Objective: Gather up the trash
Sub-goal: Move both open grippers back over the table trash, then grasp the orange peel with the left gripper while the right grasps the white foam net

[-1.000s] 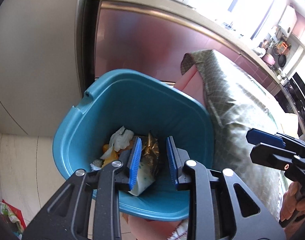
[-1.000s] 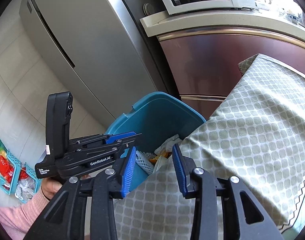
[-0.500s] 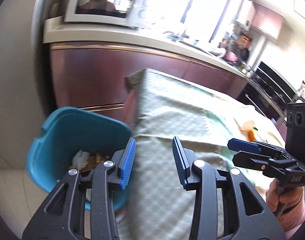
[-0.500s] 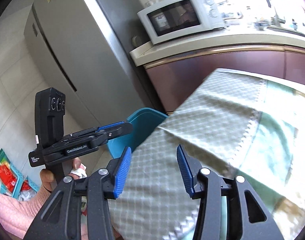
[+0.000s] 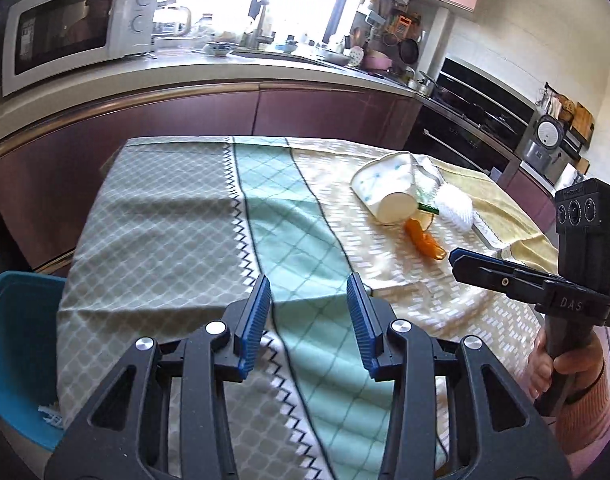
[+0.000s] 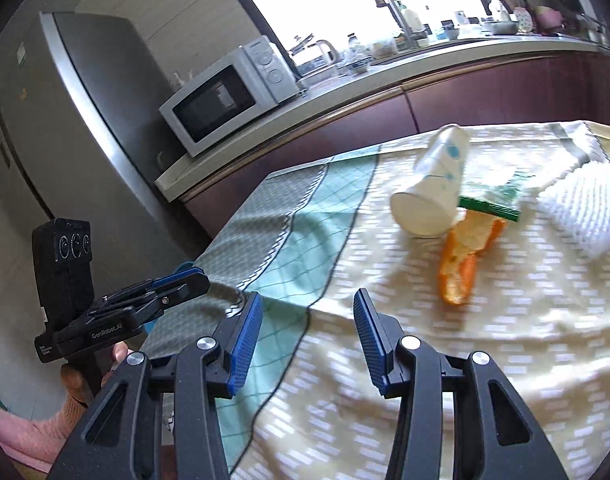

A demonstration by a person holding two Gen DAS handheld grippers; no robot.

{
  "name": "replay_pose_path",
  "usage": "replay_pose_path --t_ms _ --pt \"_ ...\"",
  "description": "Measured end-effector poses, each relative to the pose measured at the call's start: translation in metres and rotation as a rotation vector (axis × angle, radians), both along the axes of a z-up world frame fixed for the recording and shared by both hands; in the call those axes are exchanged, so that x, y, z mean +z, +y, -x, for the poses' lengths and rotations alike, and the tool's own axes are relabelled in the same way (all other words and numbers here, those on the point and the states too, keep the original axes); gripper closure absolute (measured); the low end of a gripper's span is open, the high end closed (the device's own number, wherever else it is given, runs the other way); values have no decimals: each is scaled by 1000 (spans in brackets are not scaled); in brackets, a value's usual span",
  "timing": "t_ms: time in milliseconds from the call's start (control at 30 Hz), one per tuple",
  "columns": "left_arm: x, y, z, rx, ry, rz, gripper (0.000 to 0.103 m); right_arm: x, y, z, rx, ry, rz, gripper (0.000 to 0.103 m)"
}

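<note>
Trash lies in a small heap on the far, yellow part of the tablecloth [image 5: 193,216]: a tipped paper cup [image 5: 387,192], an orange peel [image 5: 423,238] touching its mouth, and a green-edged wrapper [image 6: 491,202] wedged between cup and peel. A white brush [image 5: 457,206] lies just beside them; whether it counts as trash I cannot tell.

Both claws are empty and held over the near edge of the table. The left gripper [image 5: 309,320] has its jaws apart with only cloth showing between them, and they have just been opening. The right gripper [image 6: 307,338] also stands open with nothing between its pads, having just widened too. By my reading the step in hand is the reach for the next piece, with the heap not yet touched.

The next move calls for carrying one claw across the cloth to the heap. The peel is the nearest piece to the right gripper and looks the easier pick; the cup is wide and light, so it may roll or crush unless taken by the rim.

The bin [image 5: 13,344] is cut off at the left edge of the left view, half hidden by the hanging cloth, and its contents cannot be seen. The wrapper is mostly covered by the cup in the left view, and the right view is blurred.
</note>
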State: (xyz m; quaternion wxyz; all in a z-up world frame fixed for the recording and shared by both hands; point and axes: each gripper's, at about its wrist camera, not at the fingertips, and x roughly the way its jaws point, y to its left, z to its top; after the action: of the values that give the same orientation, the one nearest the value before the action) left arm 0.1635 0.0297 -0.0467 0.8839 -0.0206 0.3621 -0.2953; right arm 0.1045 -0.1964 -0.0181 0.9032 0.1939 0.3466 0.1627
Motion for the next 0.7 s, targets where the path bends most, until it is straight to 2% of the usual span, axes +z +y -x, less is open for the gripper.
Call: replay_pose_path --t_ms 467,700 --pt "8 -112 -21 -146 9 -33 62 -8 -80 1 -181 -9 -7 58" --pt "-16 -161 -28 -198 81 -63 61 -14 -150 -1 -341 20 -38 58"
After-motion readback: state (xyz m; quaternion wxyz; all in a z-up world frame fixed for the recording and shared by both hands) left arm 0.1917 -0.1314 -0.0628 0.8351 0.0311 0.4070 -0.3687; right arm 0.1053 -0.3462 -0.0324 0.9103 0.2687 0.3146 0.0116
